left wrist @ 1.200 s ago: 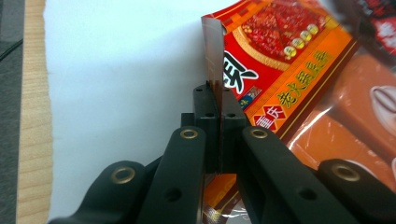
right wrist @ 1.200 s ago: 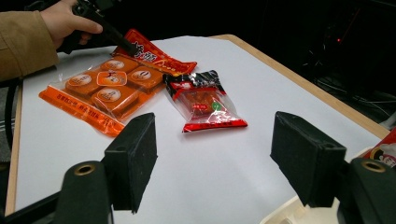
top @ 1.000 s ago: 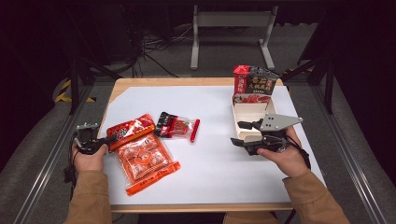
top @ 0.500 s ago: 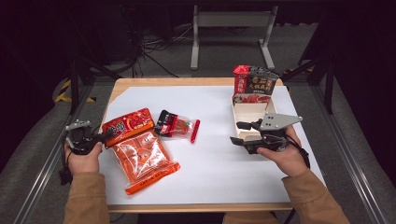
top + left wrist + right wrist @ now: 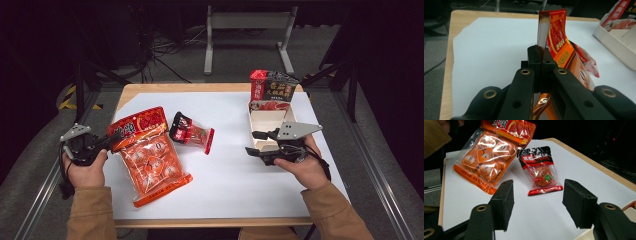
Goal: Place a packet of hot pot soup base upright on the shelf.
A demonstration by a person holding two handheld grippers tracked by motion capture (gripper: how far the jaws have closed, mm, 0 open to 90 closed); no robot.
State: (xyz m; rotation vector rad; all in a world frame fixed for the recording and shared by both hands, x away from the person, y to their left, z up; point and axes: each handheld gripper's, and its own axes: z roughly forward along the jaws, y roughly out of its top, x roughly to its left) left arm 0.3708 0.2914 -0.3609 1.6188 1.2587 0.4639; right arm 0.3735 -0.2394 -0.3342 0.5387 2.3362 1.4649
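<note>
Here, in the high view, the left tool (image 5: pixel 102 143) is clenched on the top edge of the orange snack bag (image 5: pixel 150 160), whose red header is lifted while its lower end lies on the white sheet (image 5: pixel 235 170) covering the tabletop (image 5: pixel 130 92). A small red packet (image 5: pixel 192 134) lies just beside the bag. The right tool (image 5: pixel 257 143) rests near the open cream box (image 5: pixel 265 117).

In the left gripper view, the left tool (image 5: pixel 541 53) pinches the orange snack bag (image 5: pixel 557 42) between closed jaws, the bag standing upright.

In the right gripper view, the right tool (image 5: pixel 537 195) is released, jaws apart with bare sheet between them; they have just been narrowing slightly. Beyond lie the small red packet (image 5: pixel 540 171) and the orange snack bag (image 5: pixel 487 157).
</note>
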